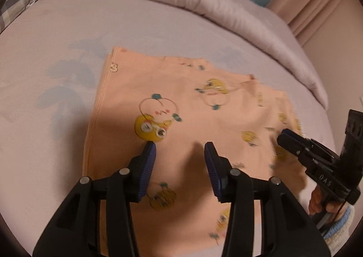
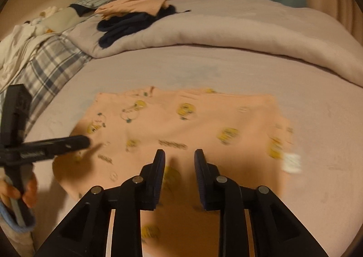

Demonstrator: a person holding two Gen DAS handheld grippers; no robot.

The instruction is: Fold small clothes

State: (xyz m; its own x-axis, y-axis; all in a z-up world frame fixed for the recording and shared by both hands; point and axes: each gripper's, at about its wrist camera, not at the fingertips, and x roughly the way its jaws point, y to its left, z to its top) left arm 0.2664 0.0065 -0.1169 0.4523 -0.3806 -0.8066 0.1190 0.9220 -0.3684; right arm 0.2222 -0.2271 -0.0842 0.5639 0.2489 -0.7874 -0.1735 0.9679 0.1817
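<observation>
Peach garment (image 1: 181, 121) flat, long axis sideways, left tool (image 1: 180, 150) spread, right tool (image 2: 179, 155) spread, both empty

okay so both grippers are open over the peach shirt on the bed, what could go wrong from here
1. The shirt lies folded with uneven layered edges at one side; a pinch by the right gripper may catch only the top layer and undo the fold.
2. The left gripper may also nip the bedsheet beneath.
3. Both views are blurred, so aim may be off.

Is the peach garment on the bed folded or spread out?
Folded: the peach garment lies flat on the bed, with stepped layered edges at its far right side.
</observation>
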